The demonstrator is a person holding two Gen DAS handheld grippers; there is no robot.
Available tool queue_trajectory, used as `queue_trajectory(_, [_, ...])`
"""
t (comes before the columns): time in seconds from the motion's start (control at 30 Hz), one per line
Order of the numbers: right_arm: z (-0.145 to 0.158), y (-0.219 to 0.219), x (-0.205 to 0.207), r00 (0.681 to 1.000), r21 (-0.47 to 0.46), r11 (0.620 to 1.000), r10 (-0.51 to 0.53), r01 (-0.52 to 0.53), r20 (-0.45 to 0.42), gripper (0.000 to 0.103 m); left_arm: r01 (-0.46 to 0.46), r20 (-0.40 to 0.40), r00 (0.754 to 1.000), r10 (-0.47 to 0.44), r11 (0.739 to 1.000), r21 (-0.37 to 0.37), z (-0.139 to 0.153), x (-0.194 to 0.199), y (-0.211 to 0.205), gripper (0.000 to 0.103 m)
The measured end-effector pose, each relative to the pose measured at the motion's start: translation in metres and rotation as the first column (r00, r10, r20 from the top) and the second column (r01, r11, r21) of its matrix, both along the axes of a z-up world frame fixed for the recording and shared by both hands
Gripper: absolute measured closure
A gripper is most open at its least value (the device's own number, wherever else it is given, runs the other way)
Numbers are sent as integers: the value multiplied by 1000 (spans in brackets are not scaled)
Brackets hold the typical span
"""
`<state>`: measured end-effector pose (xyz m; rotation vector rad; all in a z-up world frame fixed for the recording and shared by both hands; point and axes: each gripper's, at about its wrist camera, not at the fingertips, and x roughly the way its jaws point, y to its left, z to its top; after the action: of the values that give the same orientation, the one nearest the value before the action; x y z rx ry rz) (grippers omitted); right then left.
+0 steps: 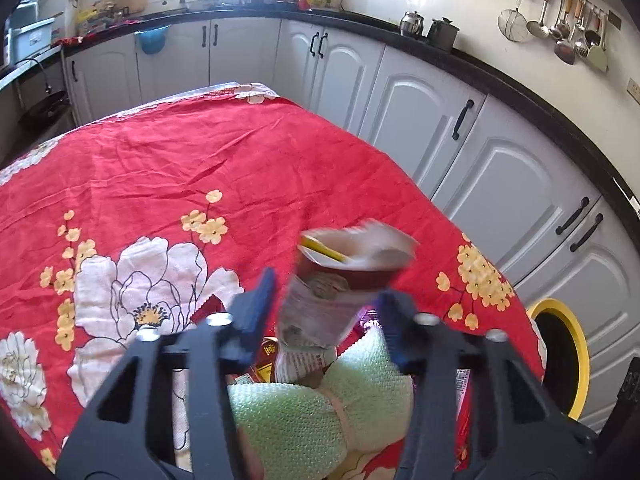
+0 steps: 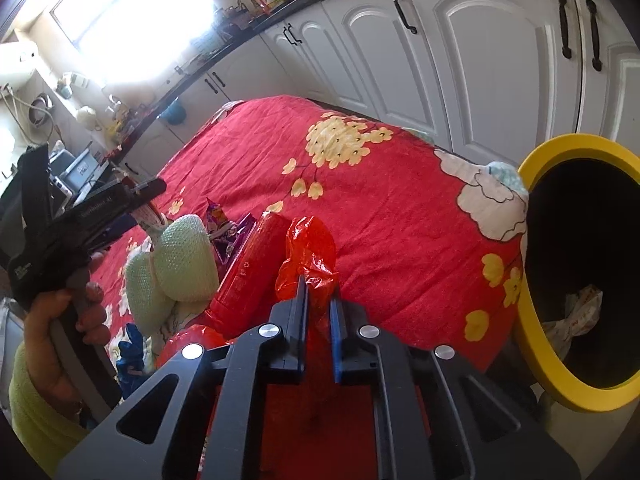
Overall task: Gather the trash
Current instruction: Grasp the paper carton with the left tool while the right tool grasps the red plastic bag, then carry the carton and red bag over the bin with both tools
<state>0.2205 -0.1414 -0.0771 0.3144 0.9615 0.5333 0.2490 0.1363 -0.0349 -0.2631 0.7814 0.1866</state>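
the right gripper (image 2: 318,300) is pinching a red plastic wrapper (image 2: 310,252), needing a swing rightward to the yellow-rimmed bin (image 2: 532,344), while the left gripper (image 1: 324,312) is spread wide around a paper cup (image 1: 340,276).

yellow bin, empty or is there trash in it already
Not empty. The right wrist view shows crumpled pale paper lying inside the yellow-rimmed bin; how much more lies in its dark interior cannot be told.

Strong daylight from far window (image 2: 132,12), blown out w/ glare in both views. Heavy fisheye bend, black vignette at corners. Motion blur seen on cup (image 1: 352,256); bin interior (image 2: 580,272) left in deep shadow.
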Motion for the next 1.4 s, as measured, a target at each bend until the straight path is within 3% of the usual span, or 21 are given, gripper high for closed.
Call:
queue_trajectory(0.4, [39, -19, -11, 992, 43, 999, -25, 20, 122, 95, 2, 109, 994, 0, 1000, -26, 27, -24, 0, 73])
queue_trajectory(0.8, [58, -44, -18, 979, 47, 997, -72, 64, 190, 95, 93, 227, 970, -85, 995, -23, 68, -48, -37, 73])
queue_trajectory(1.4, [70, -109, -23, 950, 85, 977, -208, 193, 233, 95, 242, 244, 943, -226, 969, -38, 73, -56, -104, 73])
